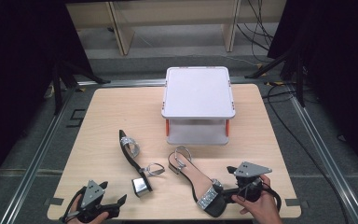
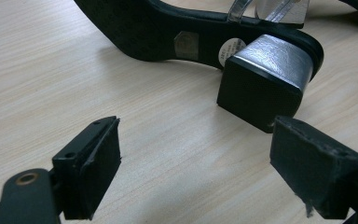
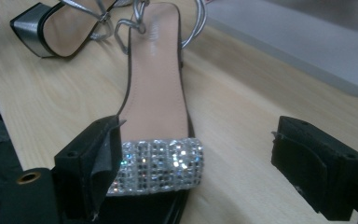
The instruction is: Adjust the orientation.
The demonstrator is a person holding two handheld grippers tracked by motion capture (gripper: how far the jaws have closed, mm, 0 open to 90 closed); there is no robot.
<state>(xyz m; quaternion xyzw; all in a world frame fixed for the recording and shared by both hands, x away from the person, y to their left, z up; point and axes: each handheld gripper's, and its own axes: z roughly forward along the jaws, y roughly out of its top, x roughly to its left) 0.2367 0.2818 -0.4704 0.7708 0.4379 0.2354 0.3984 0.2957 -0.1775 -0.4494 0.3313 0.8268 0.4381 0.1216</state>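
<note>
— Where are the shoes?
— Upright sandal (image 1: 196,179) sits at five o'clock on the desk (image 1: 102,121); the tipped sandal (image 1: 134,161) lies at seven.
— And your hand-held grippers?
— Your right hand-held gripper (image 3: 196,177) gapes wide around the rhinestone strap (image 3: 161,165), holding nothing. Your left hand-held gripper (image 2: 196,158) is equally spread, empty, near the silver heel (image 2: 265,77).

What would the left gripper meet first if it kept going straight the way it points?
Probably the silver block heel of the sandal lying on its side; it sits just ahead of the open left gripper, slightly toward one jaw. Depth is unclear.
</note>
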